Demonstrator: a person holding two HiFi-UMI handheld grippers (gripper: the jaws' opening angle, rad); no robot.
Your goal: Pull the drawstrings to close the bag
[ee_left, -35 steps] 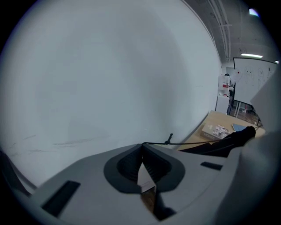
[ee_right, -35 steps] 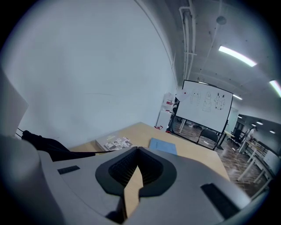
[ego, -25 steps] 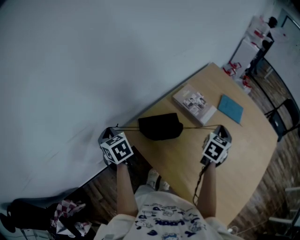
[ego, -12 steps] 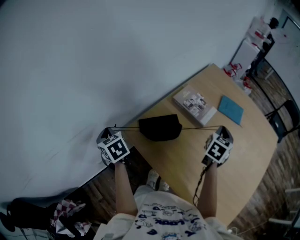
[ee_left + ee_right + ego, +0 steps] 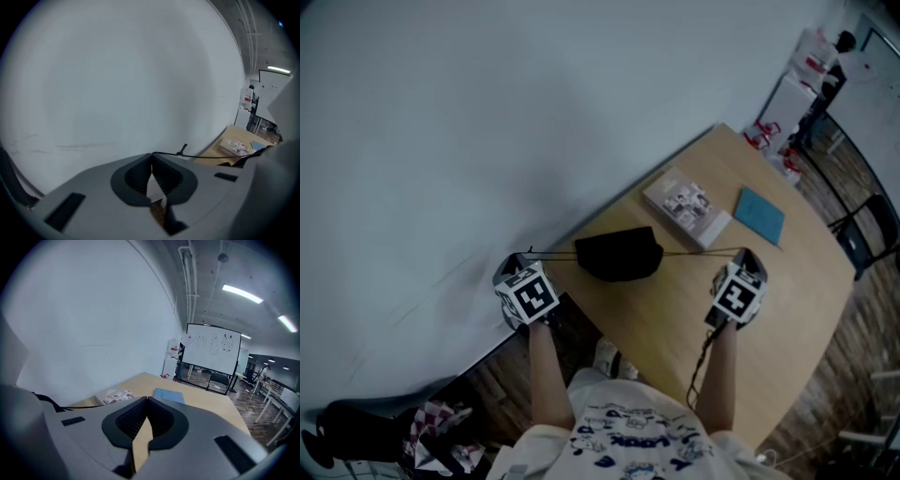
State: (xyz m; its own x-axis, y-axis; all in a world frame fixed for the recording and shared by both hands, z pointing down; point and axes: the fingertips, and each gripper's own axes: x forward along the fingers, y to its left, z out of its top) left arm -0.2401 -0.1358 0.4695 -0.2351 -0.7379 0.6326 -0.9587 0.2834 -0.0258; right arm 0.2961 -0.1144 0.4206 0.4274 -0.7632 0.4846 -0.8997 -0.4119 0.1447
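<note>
Your black fabric drawstring bag (image 5: 619, 255) sits on the light wooden table (image 5: 694, 323), close to the edge on your left and between your two grippers. A thin black cord runs out of each side of it, and both look taut.

Your left gripper (image 5: 521, 261) is off the table's edge, near the pale wall (image 5: 487, 112). Its jaws are pressed together on the left cord (image 5: 553, 253). In the left gripper view that cord comes out right at the jaw tips, with a small knot just beyond them, and leads back toward the bag.

Your right gripper (image 5: 748, 255) is above the tabletop on the bag's other side. Its jaws are closed too, and the head view shows the right cord (image 5: 698, 252) running straight to its tip. In the right gripper view the cord is too thin to make out at the tips themselves.

Beyond the bag lie a printed booklet (image 5: 689, 208) and, just beside it, a flat blue notebook (image 5: 761, 216). Both are well apart from the bag.
</note>
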